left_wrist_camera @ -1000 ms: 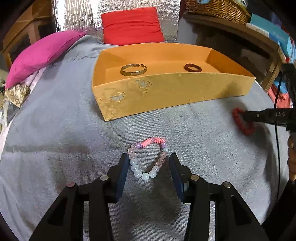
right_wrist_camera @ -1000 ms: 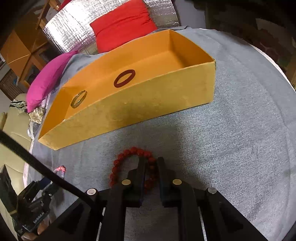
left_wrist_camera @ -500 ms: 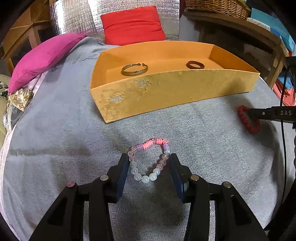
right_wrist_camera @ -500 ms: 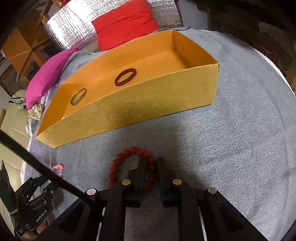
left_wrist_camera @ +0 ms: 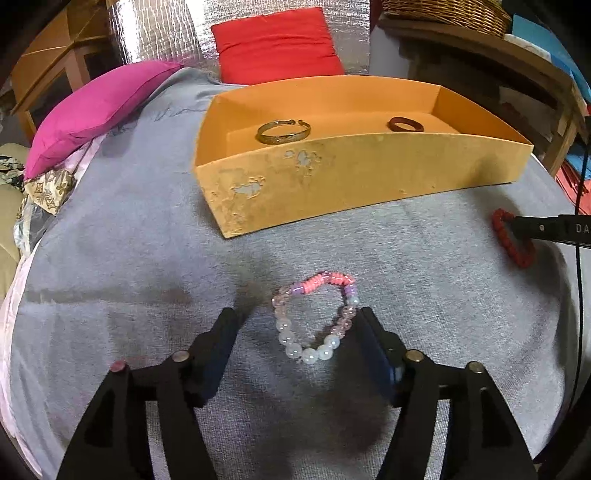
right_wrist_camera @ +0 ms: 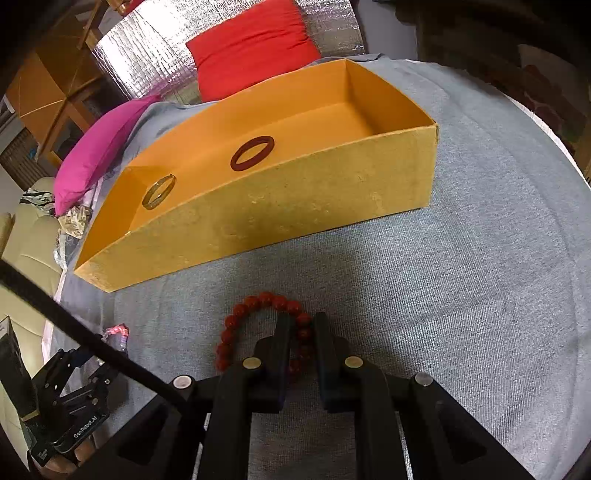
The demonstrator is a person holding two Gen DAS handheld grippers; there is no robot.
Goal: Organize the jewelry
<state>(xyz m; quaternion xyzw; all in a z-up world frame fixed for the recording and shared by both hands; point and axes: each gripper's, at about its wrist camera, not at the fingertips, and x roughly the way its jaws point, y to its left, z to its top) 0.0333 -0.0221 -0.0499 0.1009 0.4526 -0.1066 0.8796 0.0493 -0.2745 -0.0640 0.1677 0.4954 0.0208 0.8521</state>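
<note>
A pink and clear bead bracelet (left_wrist_camera: 314,317) lies on the grey cloth between the fingers of my open left gripper (left_wrist_camera: 295,325), closer to the right finger. My right gripper (right_wrist_camera: 302,328) is shut on a red bead bracelet (right_wrist_camera: 258,325), which rests on the cloth; it also shows in the left wrist view (left_wrist_camera: 511,240). An orange box (left_wrist_camera: 351,181) stands beyond, holding a metal bangle (left_wrist_camera: 283,132) and a dark ring (left_wrist_camera: 405,124). The box (right_wrist_camera: 295,199), bangle (right_wrist_camera: 159,191) and ring (right_wrist_camera: 252,153) also show in the right wrist view.
A magenta cushion (left_wrist_camera: 96,107) lies at the far left and a red cushion (left_wrist_camera: 277,44) behind the box. A wooden shelf with a wicker basket (left_wrist_camera: 450,14) stands at the back right. The grey cloth (right_wrist_camera: 498,258) spreads to the right of the box.
My left gripper has opened wider around the pink bracelet and drifted left. The right gripper stays shut on the red bracelet, with little movement.
</note>
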